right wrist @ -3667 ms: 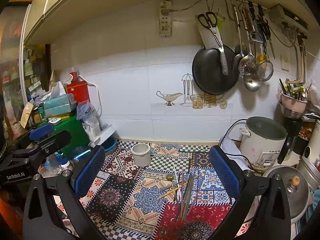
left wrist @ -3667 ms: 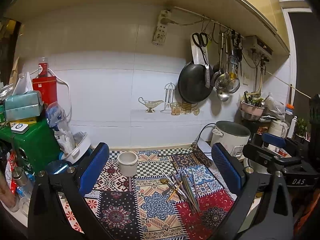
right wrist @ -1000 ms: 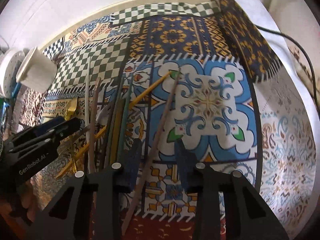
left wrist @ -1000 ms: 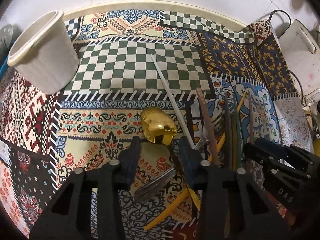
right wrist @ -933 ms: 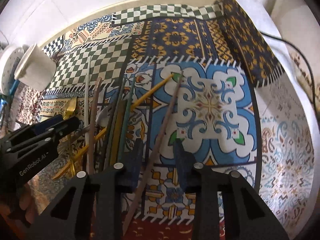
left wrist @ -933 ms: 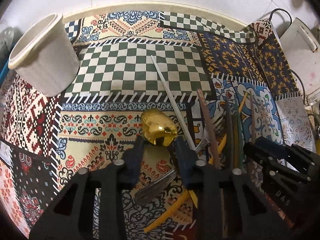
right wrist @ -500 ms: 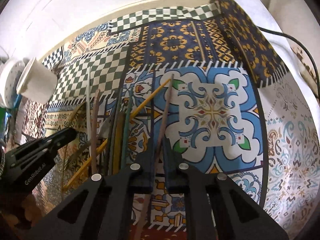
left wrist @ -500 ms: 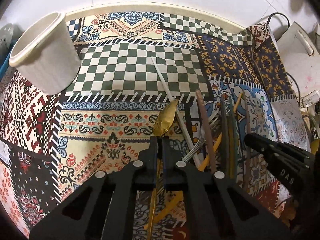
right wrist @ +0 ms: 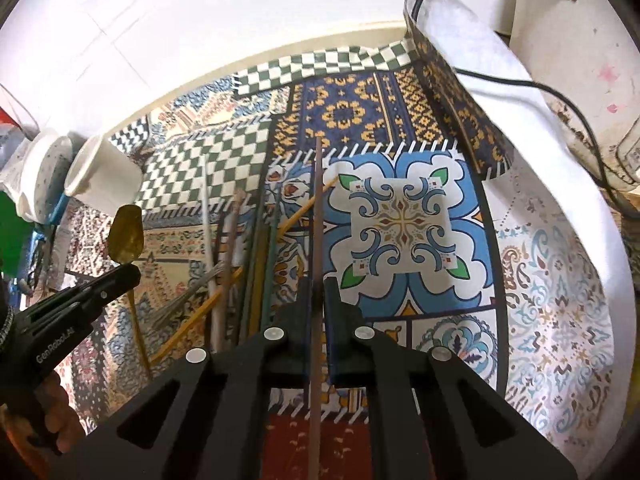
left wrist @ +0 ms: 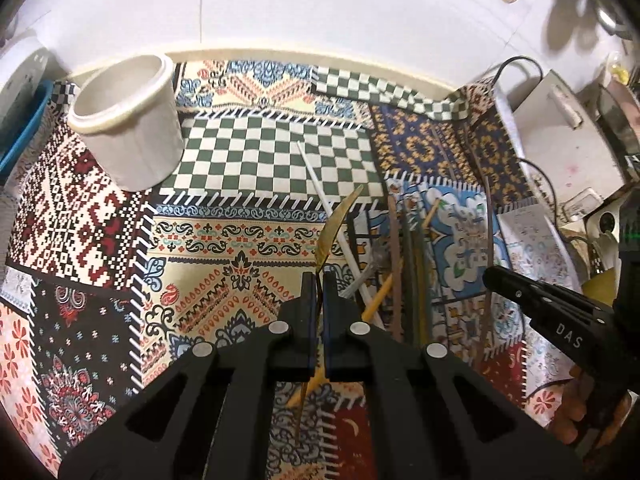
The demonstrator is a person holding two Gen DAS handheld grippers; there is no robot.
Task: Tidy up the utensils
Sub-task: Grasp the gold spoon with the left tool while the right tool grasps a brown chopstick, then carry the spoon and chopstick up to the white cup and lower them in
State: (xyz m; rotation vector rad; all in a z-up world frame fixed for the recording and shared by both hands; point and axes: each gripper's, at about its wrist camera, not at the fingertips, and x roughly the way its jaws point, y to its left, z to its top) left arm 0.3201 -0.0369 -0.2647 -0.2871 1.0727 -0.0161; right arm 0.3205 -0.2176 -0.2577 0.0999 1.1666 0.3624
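My left claw is clenched on the neck of the gold spoon, whose bowl sticks out ahead of the fingertips, turned edge-on in my left wrist view and lifted clear of the patterned cloth on the table. My right claw is clenched on a brown chopstick, which runs straight ahead between its fingers and back under them.

The rest of the utensil pile, with chopsticks of several colours and a fork, lies just right of my left claw and just left of my right claw. The white cup stands upright, ahead and well to the left of my left claw, and further left still from my right.

I judge the step in hand to be the pick-up, with both pieces gripped and neither yet stowed. The cup looks like the intended holder. Next, each claw needs to swing left over the cup's mouth, tip its piece more upright, and let go only once the lower end is inside the rim. The long chopstick could catch the rim or tip the cup.
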